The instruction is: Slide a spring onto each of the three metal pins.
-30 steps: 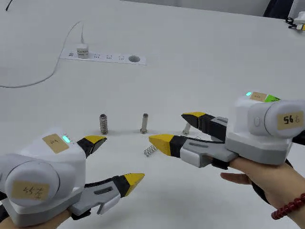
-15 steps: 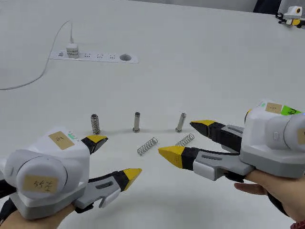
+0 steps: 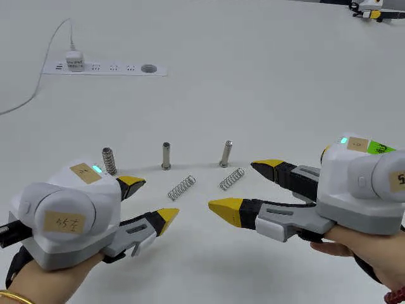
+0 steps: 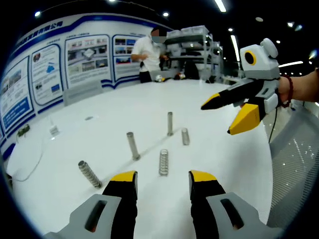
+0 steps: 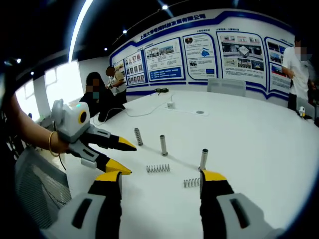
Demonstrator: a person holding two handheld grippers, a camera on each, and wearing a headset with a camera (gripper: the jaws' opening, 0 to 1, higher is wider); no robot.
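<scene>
Right claw [image 3: 233, 185] wide and empty, loose spring [image 3: 231, 178] just ahead of its tips; left claw [image 3: 158, 197] wide too

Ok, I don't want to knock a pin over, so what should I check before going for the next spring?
1. Left gripper open and empty: ok.
2. Right gripper open and empty: ok.
3. Left loose spring and right loose spring lying flat, apart from each other and from the pins: ok.
4. Sprung pin standing, with its spring on it: ok.
5. Middle pin bare and upright: ok.
6. Right pin bare: ok. Upright: cannot tell, since it looks tilted in the head view.
</scene>
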